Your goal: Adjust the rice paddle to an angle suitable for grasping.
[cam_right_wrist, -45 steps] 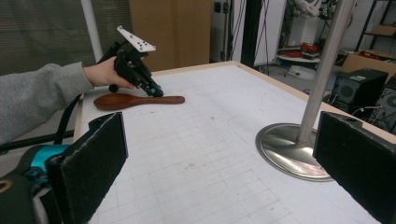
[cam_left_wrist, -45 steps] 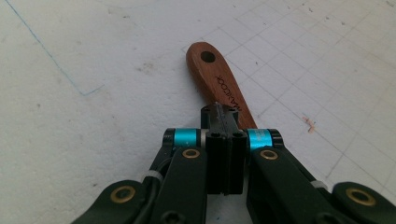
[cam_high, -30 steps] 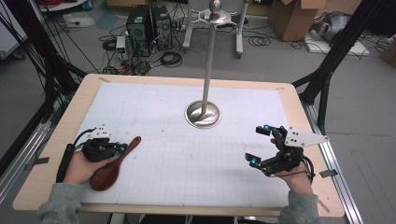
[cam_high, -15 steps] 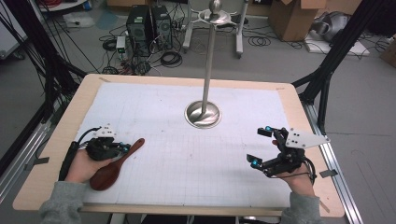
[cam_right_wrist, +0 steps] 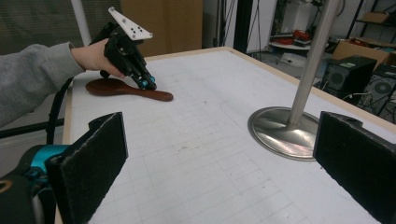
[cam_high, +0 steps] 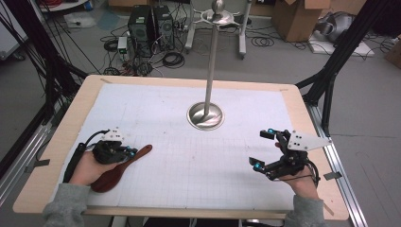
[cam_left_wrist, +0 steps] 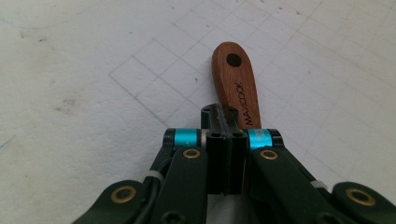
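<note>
**Left claw clenched over the wooden spoon's handle; right claw spread wide**

The left gripper [cam_high: 128, 152] has its black jaws pressed together, tips down on the handle of the dark reddish-brown wooden spoon [cam_high: 118, 169]. In the left gripper view the closed jaws sit over the spoon [cam_left_wrist: 233, 84], whose rounded handle end, with a hanging hole and printed lettering, pokes out beyond them; whether the handle is pinched between the pads or merely under them cannot be told. The spoon lies flat at the near left of the table, bowl toward the person, handle angled toward the middle. The right gripper [cam_high: 263, 149] hangs near the right edge, well apart from the spoon, jaws released and wide with nothing between them; its own view shows the two padded jaws far apart, the left gripper [cam_right_wrist: 145, 83] farther off on the spoon [cam_right_wrist: 126, 88].

The pale wooden table [cam_high: 61, 142] is covered by a white mat with a faint printed grid [cam_high: 189, 161], lightly smudged. A shiny steel stand with a round base and upright pole [cam_high: 205, 116] rises past the middle. Grey sleeves enter from the near edge. Beyond the table lie a grey floor, black computer towers [cam_high: 151, 23], loose cables, cardboard boxes [cam_high: 298, 16] and black frame struts [cam_high: 340, 52].
</note>
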Tool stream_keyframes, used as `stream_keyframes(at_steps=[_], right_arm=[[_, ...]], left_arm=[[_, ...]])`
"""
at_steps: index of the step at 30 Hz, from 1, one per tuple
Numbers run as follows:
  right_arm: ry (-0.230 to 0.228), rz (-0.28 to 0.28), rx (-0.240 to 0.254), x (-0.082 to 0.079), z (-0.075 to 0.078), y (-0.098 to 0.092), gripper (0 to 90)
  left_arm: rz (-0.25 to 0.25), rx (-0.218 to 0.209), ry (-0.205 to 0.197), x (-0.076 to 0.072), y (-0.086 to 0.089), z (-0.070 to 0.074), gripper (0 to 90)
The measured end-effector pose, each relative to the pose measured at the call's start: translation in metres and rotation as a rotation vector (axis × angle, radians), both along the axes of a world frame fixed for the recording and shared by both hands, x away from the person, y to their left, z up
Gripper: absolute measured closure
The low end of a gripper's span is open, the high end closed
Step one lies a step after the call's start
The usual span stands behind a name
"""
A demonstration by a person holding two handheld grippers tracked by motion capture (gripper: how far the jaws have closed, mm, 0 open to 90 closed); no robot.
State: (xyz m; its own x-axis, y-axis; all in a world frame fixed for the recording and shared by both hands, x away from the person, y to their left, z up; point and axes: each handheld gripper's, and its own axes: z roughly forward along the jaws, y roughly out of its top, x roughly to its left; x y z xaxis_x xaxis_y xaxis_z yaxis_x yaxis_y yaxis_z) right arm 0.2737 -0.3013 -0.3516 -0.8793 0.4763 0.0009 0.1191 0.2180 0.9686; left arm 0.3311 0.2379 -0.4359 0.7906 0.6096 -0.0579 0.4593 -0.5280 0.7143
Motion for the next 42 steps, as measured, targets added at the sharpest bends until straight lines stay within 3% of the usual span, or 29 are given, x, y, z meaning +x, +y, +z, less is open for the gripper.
stream_keyframes(at_steps=[9,17,22,26,28,33,34,38,39,40,42], right_arm=[[0.003,0.003,-0.001,0.000,-0.001,0.000,1.9],[0.007,0.003,-0.002,0.001,-0.001,0.001,1.9],[0.011,0.004,-0.008,0.001,-0.002,0.002,1.9],[0.005,0.003,-0.007,0.002,-0.002,0.002,1.9],[0.010,0.007,0.002,0.002,-0.001,0.001,1.9],[0.005,0.009,0.010,0.003,-0.001,0.001,1.9],[0.005,0.009,0.011,0.004,-0.001,0.001,1.9],[0.014,0.011,0.011,0.005,-0.002,0.001,1.9],[0.014,0.011,0.011,0.005,-0.002,0.001,1.9],[0.015,0.011,0.011,0.005,-0.002,0.001,1.9],[0.009,0.010,0.013,0.006,-0.002,0.001,1.9]], left_arm=[[-0.027,-0.004,0.009,-0.002,-0.003,0.000,89.6],[-0.045,0.047,0.001,-0.004,-0.012,0.003,89.5],[-0.044,0.047,0.000,-0.004,-0.011,0.004,88.2],[-0.037,0.029,0.015,-0.004,-0.008,0.007,80.2],[-0.048,-0.002,0.009,-0.006,-0.005,0.013,75.6],[-0.065,-0.017,-0.022,-0.011,-0.003,0.019,54.0],[-0.069,-0.020,-0.020,-0.013,-0.003,0.020,54.0],[-0.115,-0.030,-0.034,-0.018,-0.003,0.027,36.9],[-0.120,-0.031,-0.043,-0.020,-0.004,0.028,36.9],[-0.130,-0.023,-0.059,-0.021,-0.003,0.030,30.4],[-0.111,-0.014,-0.090,-0.024,-0.003,0.032,25.5]])
